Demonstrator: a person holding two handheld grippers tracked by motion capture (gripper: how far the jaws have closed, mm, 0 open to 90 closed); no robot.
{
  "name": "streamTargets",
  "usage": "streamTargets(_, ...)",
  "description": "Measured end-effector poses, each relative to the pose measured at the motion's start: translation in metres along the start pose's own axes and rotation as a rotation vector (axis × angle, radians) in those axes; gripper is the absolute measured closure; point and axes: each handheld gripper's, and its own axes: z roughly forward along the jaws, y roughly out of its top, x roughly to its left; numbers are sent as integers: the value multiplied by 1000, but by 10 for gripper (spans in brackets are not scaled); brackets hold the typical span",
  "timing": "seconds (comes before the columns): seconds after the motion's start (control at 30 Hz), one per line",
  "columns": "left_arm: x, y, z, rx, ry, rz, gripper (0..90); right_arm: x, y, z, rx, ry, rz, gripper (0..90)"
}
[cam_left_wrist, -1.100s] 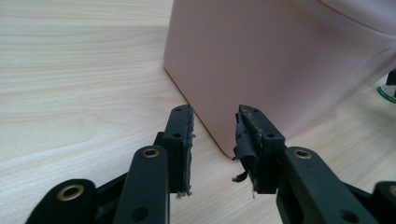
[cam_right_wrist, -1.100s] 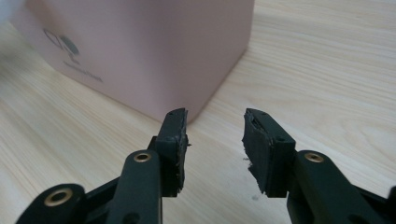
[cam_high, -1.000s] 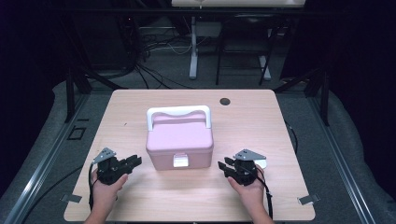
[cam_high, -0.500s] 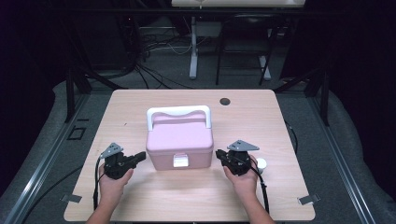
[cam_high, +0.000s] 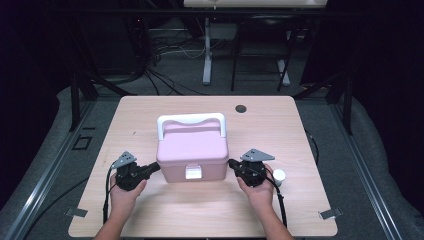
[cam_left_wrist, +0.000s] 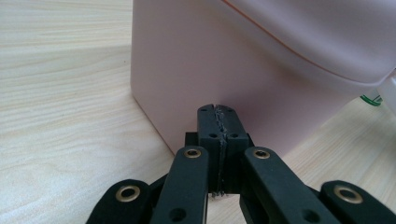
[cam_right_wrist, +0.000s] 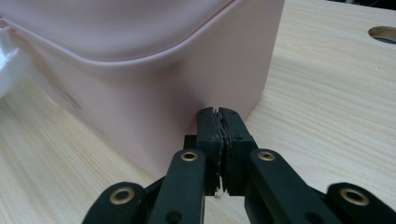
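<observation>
Pink lidded box (cam_high: 192, 152) with white handle (cam_high: 190, 121) at the centre of the counter (cam_high: 300, 130), flanked by the left tool (cam_high: 156, 167) and right tool (cam_high: 231, 163), jaws closed and empty, tips against its side walls.

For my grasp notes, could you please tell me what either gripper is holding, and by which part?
Nothing is held. Both the left gripper and the right gripper are shut empty, their tips set against opposite side walls of the pink plastic box with the white handle.
</observation>
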Motion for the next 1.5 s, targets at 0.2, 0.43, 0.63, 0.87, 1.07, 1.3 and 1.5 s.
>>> streamTargets(0.2,5,3,3,-2,-19,-1,900,-6,0,1,11,50,10,899)
streamTargets(0.43,3,4,3,1,-10,5,900,-6,2,2,20,47,14,900)
streamTargets(0.63,1,4,1,15,-8,18,900,-4,2,3,15,40,13,900)
streamTargets(0.87,-5,6,-1,41,6,49,900,-4,2,0,31,39,4,900)
streamTargets(1.07,-6,4,-3,44,-4,35,900,0,0,-5,32,31,-7,900)
streamTargets(1.3,-12,-1,-8,42,-11,33,900,5,-4,-13,44,36,-12,900)
streamTargets(1.5,-18,-5,-11,39,-15,29,900,9,-7,-20,51,28,-25,900)
